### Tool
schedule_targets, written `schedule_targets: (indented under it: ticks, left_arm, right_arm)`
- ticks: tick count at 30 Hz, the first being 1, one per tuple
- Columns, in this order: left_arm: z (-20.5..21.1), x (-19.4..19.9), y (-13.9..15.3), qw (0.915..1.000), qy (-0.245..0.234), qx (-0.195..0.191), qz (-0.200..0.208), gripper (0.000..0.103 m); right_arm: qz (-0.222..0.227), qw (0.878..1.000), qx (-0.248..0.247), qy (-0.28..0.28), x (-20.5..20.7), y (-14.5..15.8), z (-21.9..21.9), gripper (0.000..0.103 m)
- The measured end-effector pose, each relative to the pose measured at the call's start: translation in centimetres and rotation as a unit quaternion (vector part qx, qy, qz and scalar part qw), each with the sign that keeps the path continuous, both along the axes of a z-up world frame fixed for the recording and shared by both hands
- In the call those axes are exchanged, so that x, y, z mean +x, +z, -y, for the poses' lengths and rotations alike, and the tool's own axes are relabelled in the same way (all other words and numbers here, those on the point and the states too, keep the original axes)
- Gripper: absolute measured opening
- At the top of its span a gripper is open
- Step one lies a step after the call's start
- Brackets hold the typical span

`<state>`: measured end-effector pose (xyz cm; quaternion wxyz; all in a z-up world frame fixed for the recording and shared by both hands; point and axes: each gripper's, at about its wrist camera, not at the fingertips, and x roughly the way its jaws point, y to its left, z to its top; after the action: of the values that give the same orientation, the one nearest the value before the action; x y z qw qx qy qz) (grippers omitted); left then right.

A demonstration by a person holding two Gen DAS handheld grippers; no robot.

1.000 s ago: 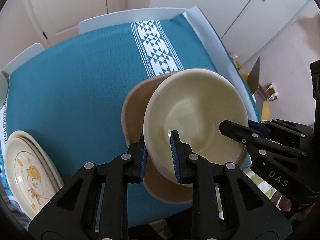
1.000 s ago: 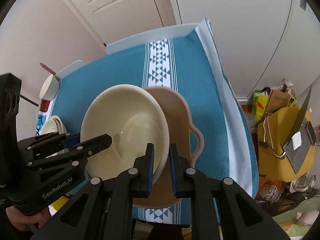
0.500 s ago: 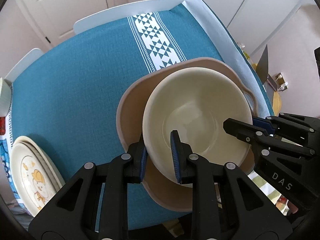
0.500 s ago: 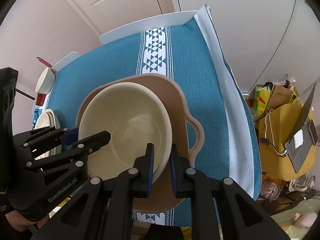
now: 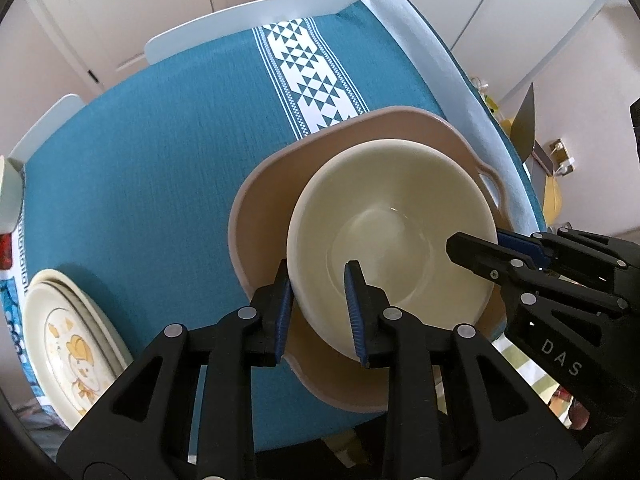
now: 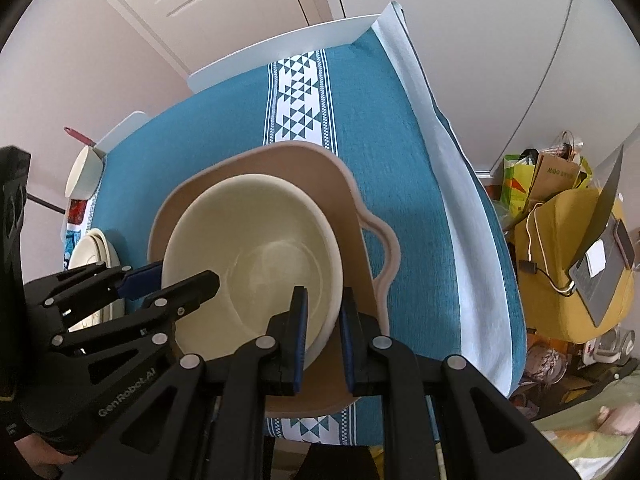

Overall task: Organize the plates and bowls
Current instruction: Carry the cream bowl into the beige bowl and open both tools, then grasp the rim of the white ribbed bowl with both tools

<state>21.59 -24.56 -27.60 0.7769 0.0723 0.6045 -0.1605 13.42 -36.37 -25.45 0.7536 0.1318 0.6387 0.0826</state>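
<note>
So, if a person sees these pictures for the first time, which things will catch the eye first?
First the cream bowl, sitting inside a wide tan dish near the table's front edge. Both grippers straddle its rim, the left gripper opening, the right gripper clamped. Behind lies a teal tablecloth with a white triangle band.

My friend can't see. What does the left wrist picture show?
A cream bowl sits inside a tan dish on a blue tablecloth. Two black grippers, left and right, straddle its rim. Plates sit nearby.
</note>
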Motion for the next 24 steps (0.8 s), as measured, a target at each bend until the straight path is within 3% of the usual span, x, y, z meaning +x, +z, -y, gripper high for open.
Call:
schedule_targets:
  ticks: [3,5,13,18,21,22,23,24]
  left_arm:
    - [0.0,-0.2,0.7,0.9999,-0.004,-0.005,0.01,0.034]
    - [0.0,-0.5,1.4,0.9997,-0.006,-0.013,0.018,0.047]
    - [-0.2,-1.5,3.9,0.999,-0.014,-0.027,0.033,0.048]
    - [-2.9,-2.3,8.3,0.9955,0.013,-0.047,0.081,0.048]
    - [-5.7,-2.8,11.8,0.9889,0.049,-0.062,0.125,0.048]
    - [-6.8,-3.1,13.0,0.9853,0.065,-0.065,0.144,0.054]
    - [-8.1,-3.4,14.2,0.9808,0.082,-0.067,0.164,0.069]
    - [-9.1,-3.8,15.2,0.9763,0.098,-0.067,0.181,0.079]
  right_arm:
    - [0.006,1.0,0.005,-0.006,-0.2,0.4,0.2,0.014]
    - [0.011,1.0,0.011,-0.011,-0.2,0.9,0.6,0.014]
    - [0.044,0.999,0.02,-0.011,-0.5,4.0,0.9,0.014]
    - [0.104,0.994,0.033,0.009,0.1,8.5,0.2,0.014]
    - [0.151,0.986,0.053,0.042,1.1,11.9,-1.4,0.014]
    - [0.168,0.982,0.061,0.056,1.5,12.9,-2.2,0.014]
    - [0.182,0.979,0.067,0.069,1.9,13.9,-2.9,0.015]
    - [0.197,0.974,0.07,0.084,2.4,14.8,-3.8,0.022]
